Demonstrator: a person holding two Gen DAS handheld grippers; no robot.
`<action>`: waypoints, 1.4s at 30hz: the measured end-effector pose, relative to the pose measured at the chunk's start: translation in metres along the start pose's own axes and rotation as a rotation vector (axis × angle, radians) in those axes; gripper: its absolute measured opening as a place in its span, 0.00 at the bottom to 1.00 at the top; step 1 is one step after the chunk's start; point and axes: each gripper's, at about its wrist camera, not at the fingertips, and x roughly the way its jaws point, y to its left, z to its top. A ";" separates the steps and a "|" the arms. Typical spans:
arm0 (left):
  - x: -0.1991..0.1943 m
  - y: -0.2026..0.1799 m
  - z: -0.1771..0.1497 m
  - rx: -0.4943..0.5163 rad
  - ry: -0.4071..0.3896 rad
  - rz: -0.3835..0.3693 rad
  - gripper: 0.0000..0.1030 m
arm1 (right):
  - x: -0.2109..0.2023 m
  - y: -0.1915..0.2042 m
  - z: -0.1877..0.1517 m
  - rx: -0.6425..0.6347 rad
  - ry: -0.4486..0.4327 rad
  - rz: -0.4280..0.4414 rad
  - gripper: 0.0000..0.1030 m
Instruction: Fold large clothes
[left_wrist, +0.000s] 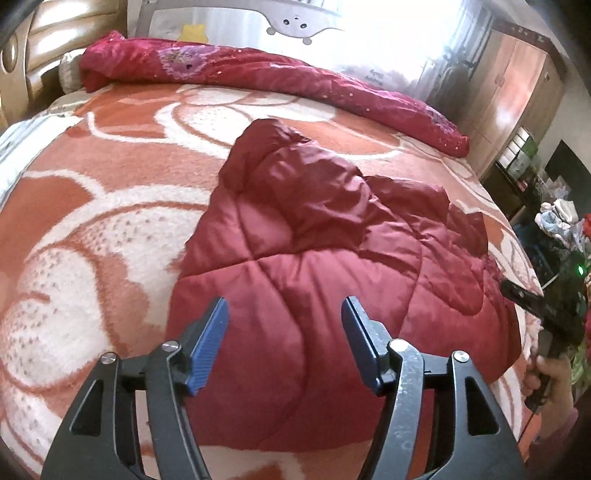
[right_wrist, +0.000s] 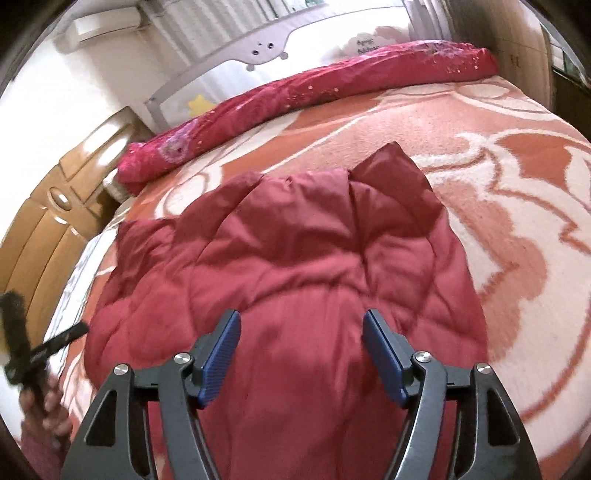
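Note:
A dark red quilted coat (left_wrist: 317, 240) lies folded and rumpled on the bed, also seen as the coat (right_wrist: 295, 258) in the right wrist view. My left gripper (left_wrist: 284, 317) hovers above its near part, open, with nothing between the blue pads (left_wrist: 207, 350). My right gripper (right_wrist: 301, 332) hangs over the coat's near edge too, jaws wide apart and empty. In the left wrist view the right gripper's black body shows at the right edge, held by a hand (left_wrist: 546, 373). The left gripper's body and a hand (right_wrist: 40, 402) appear at the lower left of the right wrist view.
An orange and white flowered blanket (left_wrist: 92, 221) covers the bed. A rolled crimson quilt (left_wrist: 258, 74) lies along the far side by a grey bed rail (right_wrist: 258, 48). A wooden headboard (right_wrist: 48, 229) stands at one end, a wardrobe (left_wrist: 517, 92) and cluttered shelves at the other.

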 end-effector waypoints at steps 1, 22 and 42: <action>0.000 0.005 -0.001 -0.010 0.004 -0.001 0.65 | -0.007 -0.002 -0.005 0.003 0.001 0.001 0.72; 0.025 0.064 -0.004 -0.201 0.084 -0.096 0.74 | -0.027 -0.075 -0.016 0.126 0.027 -0.036 0.79; 0.099 0.082 0.015 -0.338 0.255 -0.311 0.96 | 0.065 -0.135 0.015 0.335 0.235 0.270 0.92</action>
